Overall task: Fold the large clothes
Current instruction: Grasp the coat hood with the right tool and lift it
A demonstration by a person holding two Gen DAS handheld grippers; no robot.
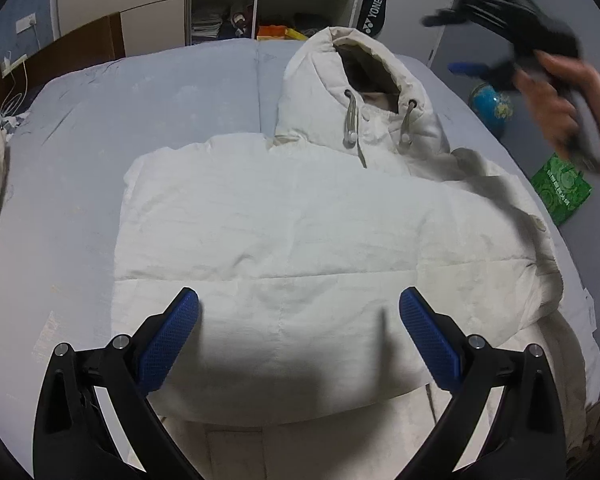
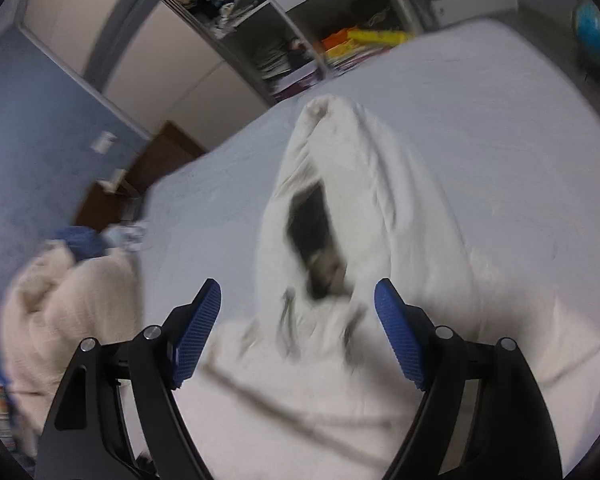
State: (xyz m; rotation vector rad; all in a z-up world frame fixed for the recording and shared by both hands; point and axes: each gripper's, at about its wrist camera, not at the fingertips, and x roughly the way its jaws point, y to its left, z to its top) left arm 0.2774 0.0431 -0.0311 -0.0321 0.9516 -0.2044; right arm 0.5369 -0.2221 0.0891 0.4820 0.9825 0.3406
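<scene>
A white hooded puffer jacket (image 1: pixel 284 224) lies front up on the bed, partly folded, its hood (image 1: pixel 352 80) pointing away. My left gripper (image 1: pixel 298 312) is open and empty, just above the jacket's lower body. In the left wrist view the right gripper (image 1: pixel 460 40) is blurred in the air at the upper right, held by a hand (image 1: pixel 568 112). In the right wrist view my right gripper (image 2: pixel 298 300) is open and empty above the hood (image 2: pixel 332 184), and the picture is blurred by motion.
The bed has a pale blue sheet (image 1: pixel 140 92). A cream knitted blanket (image 2: pixel 64 304) lies at its left side. Shelves with clutter (image 1: pixel 228 8) stand behind the bed. A globe (image 1: pixel 492 104) and a green bag (image 1: pixel 560 188) sit on the floor at the right.
</scene>
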